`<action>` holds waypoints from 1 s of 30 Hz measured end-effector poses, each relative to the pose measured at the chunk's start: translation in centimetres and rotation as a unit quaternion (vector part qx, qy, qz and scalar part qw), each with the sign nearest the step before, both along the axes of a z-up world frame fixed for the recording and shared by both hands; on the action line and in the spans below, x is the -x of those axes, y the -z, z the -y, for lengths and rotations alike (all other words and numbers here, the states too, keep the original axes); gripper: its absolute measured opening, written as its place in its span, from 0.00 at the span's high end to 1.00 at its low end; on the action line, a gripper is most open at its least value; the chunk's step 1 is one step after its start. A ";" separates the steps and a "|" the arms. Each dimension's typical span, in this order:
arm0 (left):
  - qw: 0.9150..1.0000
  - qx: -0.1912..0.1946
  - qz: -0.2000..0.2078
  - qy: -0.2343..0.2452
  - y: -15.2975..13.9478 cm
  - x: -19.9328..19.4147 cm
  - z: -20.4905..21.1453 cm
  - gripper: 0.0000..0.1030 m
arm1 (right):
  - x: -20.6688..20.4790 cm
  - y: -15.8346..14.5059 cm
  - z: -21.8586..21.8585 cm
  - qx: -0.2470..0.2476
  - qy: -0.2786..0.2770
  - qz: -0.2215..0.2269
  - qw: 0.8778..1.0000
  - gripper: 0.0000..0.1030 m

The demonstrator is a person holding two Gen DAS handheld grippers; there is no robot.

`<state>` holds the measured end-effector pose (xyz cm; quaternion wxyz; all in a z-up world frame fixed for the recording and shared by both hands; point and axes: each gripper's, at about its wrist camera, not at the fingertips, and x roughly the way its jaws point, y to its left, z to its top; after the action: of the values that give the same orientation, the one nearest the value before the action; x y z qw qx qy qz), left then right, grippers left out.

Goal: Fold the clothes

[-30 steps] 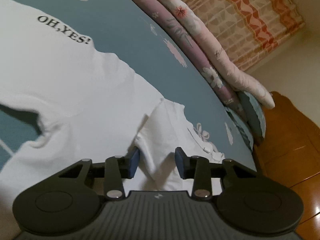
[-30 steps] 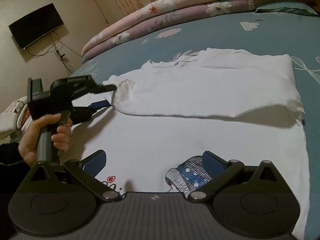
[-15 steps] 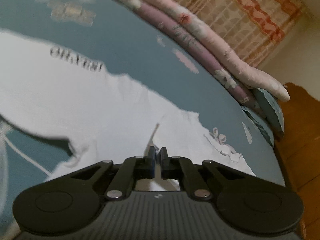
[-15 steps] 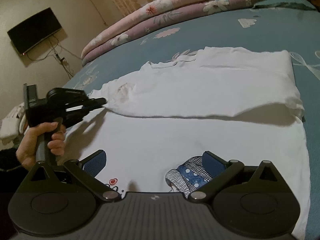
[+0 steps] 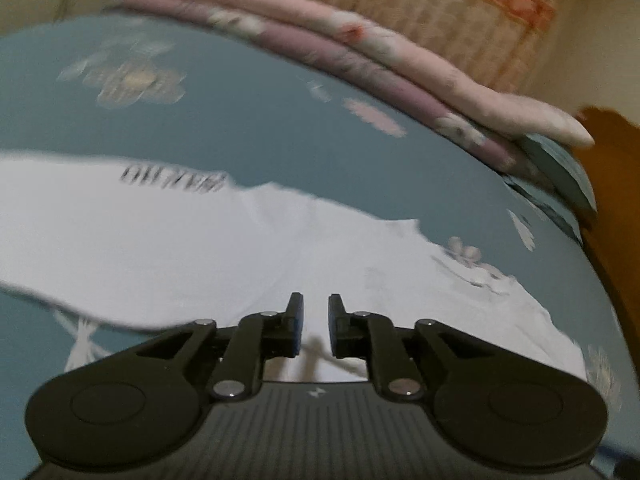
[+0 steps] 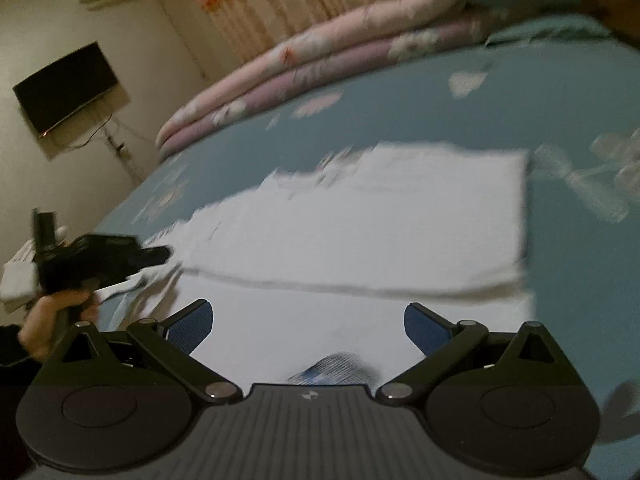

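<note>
White T-shirt [image 6: 360, 232] on blue floral bedspread [image 6: 580, 92] (dim bedroom)

One white T-shirt [image 6: 360, 240] is counted on one bed [image 6: 580, 280]. Two rolled quilts, one pink [image 5: 400, 60] and one purple [image 5: 360, 68], are stacked. One wall television [image 6: 66, 88]. Two grippers are seen: left gripper [image 5: 314, 316], right gripper [image 6: 308, 320]. One hand [image 6: 52, 316].

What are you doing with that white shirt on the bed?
A person is folding a white T-shirt spread on a blue flowered bedsheet, using a hand-held gripper in each hand. One side is already folded over. The left gripper sits at the shirt's edge with its jaws slightly apart and nothing visibly pinched. The right gripper hovers wide open above the shirt.
</note>
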<state>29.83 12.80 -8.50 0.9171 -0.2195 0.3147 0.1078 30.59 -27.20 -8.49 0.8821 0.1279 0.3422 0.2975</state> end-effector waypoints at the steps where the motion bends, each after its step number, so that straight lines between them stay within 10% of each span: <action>1: 1.000 -0.011 0.006 0.019 -0.6 -0.3 0.9 0.83 | -0.2 -0.3 0.7 0.005 0.009 0.012 1.000 0.00; 12: 0.985 0.007 -0.021 0.170 1.0 -7.3 8.2 0.77 | -2.5 0.1 7.3 -0.033 0.093 0.021 0.995 0.00; 21: 0.989 0.032 -0.042 0.137 3.3 -7.1 5.5 0.76 | -2.5 0.7 11.5 -0.137 0.178 0.023 0.974 0.00; 30: 0.970 0.075 -0.049 0.224 -0.7 -9.7 9.0 0.67 | -4.9 2.2 3.7 -0.058 0.053 0.014 0.997 0.00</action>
<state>39.49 3.83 -7.84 0.8822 -0.2057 0.4079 -0.1139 35.45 -30.91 -10.71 0.8925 0.1925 0.3047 0.2713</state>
